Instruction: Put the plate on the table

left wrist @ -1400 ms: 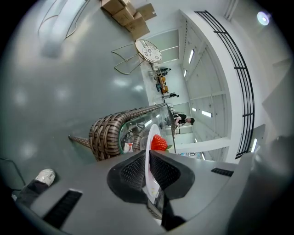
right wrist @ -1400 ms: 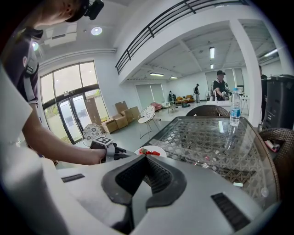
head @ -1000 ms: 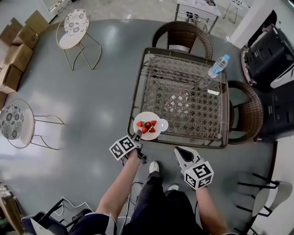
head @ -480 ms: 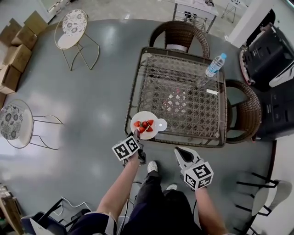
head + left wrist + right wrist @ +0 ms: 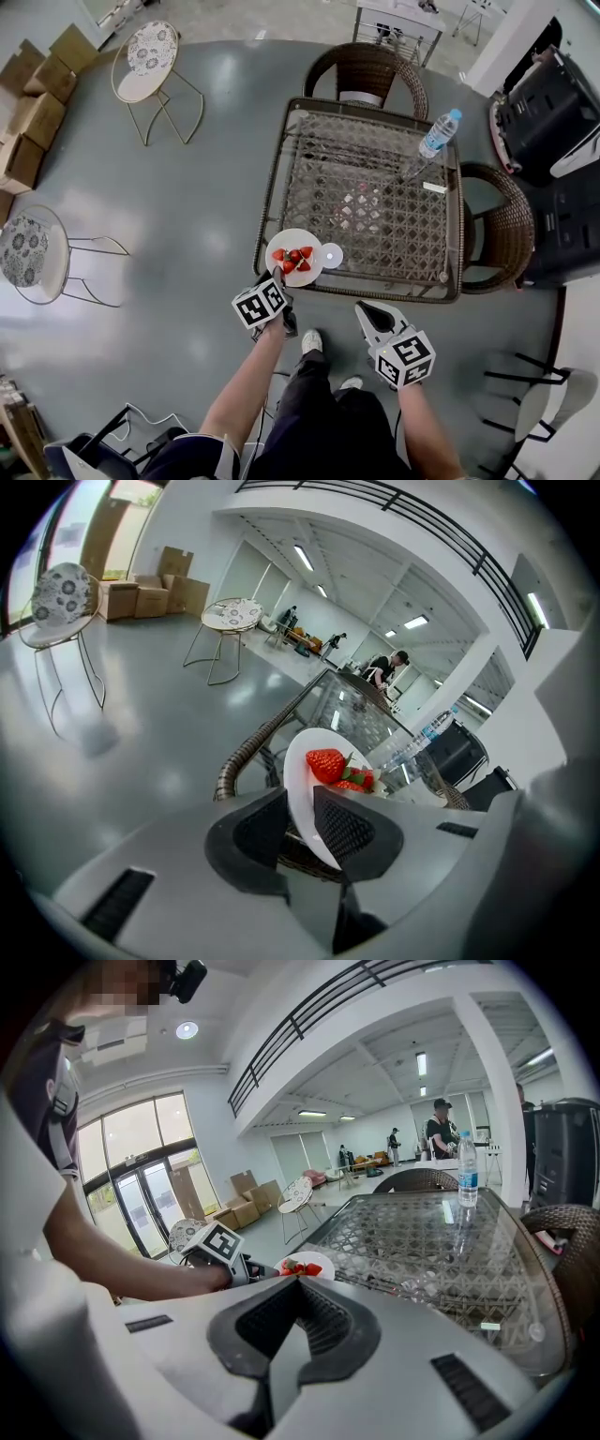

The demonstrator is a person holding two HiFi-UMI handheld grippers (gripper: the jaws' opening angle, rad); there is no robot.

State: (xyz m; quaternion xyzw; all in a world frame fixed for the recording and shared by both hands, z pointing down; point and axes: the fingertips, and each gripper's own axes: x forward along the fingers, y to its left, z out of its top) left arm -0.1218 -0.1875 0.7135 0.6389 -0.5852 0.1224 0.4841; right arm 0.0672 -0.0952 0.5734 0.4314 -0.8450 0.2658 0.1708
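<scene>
A white plate [image 5: 293, 257] carrying several red strawberries [image 5: 291, 259] sits over the near-left corner of the glass-topped wicker table [image 5: 366, 192]. My left gripper [image 5: 278, 279] is shut on the plate's near rim. In the left gripper view the rim of the plate [image 5: 314, 799] is pinched between the two pads of the left gripper [image 5: 300, 803], with the strawberries [image 5: 328, 762] just beyond. Whether the plate rests on the glass I cannot tell. My right gripper [image 5: 367, 314] hangs in front of the table, shut and holding nothing; the right gripper [image 5: 298, 1283] points at the table [image 5: 422, 1241] and plate [image 5: 305, 1265].
A water bottle [image 5: 438, 134] stands at the table's far right corner. A small white disc [image 5: 330, 254] shows right of the plate. Wicker chairs stand at the far side [image 5: 373, 70] and right side [image 5: 506, 234]. Metal chairs [image 5: 150, 56] and cardboard boxes [image 5: 37, 89] stand to the left.
The left gripper and plate have edged slightly farther over the table's near-left corner. The right gripper has stayed where it was.
</scene>
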